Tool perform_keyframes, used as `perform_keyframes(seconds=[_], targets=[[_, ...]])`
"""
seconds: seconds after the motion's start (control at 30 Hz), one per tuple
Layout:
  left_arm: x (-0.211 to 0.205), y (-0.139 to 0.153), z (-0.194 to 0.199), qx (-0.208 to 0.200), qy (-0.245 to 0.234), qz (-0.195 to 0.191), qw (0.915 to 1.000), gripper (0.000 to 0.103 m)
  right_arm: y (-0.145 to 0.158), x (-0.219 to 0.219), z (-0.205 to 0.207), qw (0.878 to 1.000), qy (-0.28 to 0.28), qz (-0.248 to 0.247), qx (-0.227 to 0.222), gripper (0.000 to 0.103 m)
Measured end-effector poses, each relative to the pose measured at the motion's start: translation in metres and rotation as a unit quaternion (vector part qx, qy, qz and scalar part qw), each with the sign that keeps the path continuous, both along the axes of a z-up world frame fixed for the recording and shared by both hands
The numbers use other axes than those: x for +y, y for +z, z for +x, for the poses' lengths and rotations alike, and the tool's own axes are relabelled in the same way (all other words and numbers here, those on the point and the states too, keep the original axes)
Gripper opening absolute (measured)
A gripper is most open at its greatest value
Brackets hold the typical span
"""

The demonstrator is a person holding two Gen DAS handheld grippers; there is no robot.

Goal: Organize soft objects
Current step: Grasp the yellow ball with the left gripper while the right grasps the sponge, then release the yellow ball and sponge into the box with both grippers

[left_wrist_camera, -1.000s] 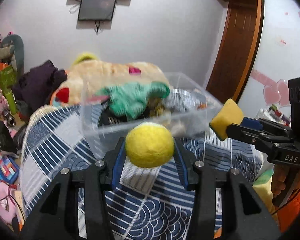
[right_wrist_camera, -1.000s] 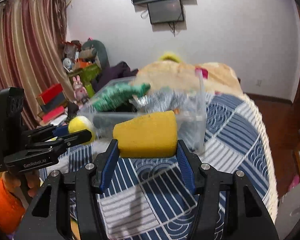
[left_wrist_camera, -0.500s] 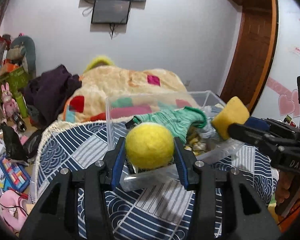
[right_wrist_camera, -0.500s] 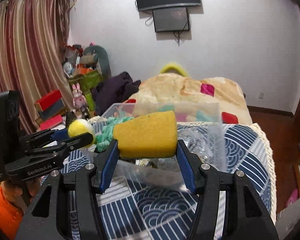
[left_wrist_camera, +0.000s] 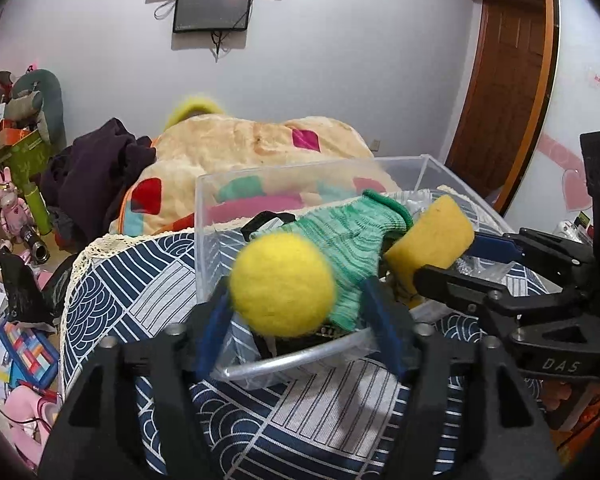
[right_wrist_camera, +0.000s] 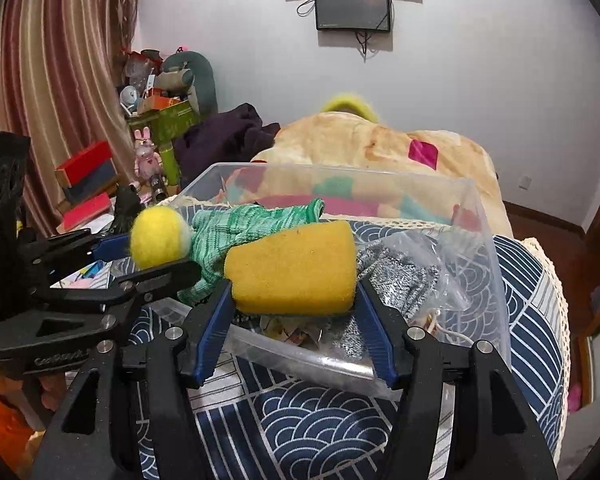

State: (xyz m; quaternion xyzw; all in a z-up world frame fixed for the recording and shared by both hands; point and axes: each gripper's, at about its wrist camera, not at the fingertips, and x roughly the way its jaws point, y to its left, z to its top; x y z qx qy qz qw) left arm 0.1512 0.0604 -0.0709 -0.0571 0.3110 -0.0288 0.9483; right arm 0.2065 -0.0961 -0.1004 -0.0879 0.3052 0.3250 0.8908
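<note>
left gripper [left_wrist_camera: 296, 304]: jaws look wider than the yellow felt ball [left_wrist_camera: 282, 285]; ball touches the left pad, gap at the right pad, slightly blurred. Reads as letting go, can't confirm any grip.
right gripper [right_wrist_camera: 294, 312]: closed on the yellow sponge [right_wrist_camera: 294, 270], both blue pads against its ends, sponge level.
ball location: over the near-left rim of the clear plastic bin [left_wrist_camera: 428, 162], right against the green knit glove [left_wrist_camera: 356, 236].
sponge location: over the near wall of the bin, middle; glove just to its left, grey knit piece in a plastic bag [right_wrist_camera: 404, 276] just to its right.
bin: sits on the blue patterned bedspread [left_wrist_camera: 148, 280]; open top, already part full, contents mounded toward the near side.
step (judgement): dropping both items into the bin.
how to do well: carry the sponge further past the near wall before opening, else it may tip off the rim onto the bedspread. Open fully, then lift straight up. Ball could roll off the glove mound; aim for the lower far-left pocket.
edges: near rim sits close under both sets of fingers; thin walls, a knock may shift the bin.
open room: far half of the bin looks emptier. The two grippers are near each other side by side, so withdraw upward and outward, not across.
</note>
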Motion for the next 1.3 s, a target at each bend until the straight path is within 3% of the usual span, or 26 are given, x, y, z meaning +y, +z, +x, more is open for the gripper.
perform_keyframes(seconds=[0.17, 0.27, 0.43, 0.63, 0.7, 0.87, 1.03, 1.3], targets=[[0.001, 0.006, -0.015, -0.014, -0.001, -0.016, 0.9998, 0.074, 0.006, -0.015, -0.010, 1.000, -0.006, 0.010, 0.003, 0.061], [0.002, 0.013, -0.025, -0.021, -0.002, -0.028, 0.9994, 0.074, 0.013, -0.027, -0.017, 1.000, -0.010, 0.021, -0.003, 0.068], [-0.004, 0.035, -0.047, -0.053, -0.003, -0.018, 0.9984, 0.074, 0.035, -0.043, -0.028, 0.999, -0.019, 0.044, -0.024, 0.072], [-0.015, 0.071, -0.083, -0.110, -0.008, -0.014, 0.9938, 0.076, 0.067, -0.066, -0.058, 0.994, -0.020, 0.087, -0.070, 0.073], [-0.019, 0.079, -0.094, -0.128, -0.008, -0.010, 0.9917, 0.080, 0.075, -0.072, -0.072, 0.991, -0.017, 0.098, -0.086, 0.083], [-0.032, 0.096, -0.122, -0.164, -0.011, -0.001, 0.9864, 0.088, 0.084, -0.079, -0.097, 0.987, -0.012, 0.108, -0.118, 0.087], [-0.039, 0.100, -0.142, -0.176, -0.004, -0.007, 0.9843, 0.100, 0.082, -0.082, -0.110, 0.985, -0.023, 0.106, -0.135, 0.099], [-0.037, 0.092, -0.151, -0.170, 0.006, -0.016, 0.9853, 0.101, 0.078, -0.085, -0.118, 0.983, -0.035, 0.110, -0.143, 0.102]])
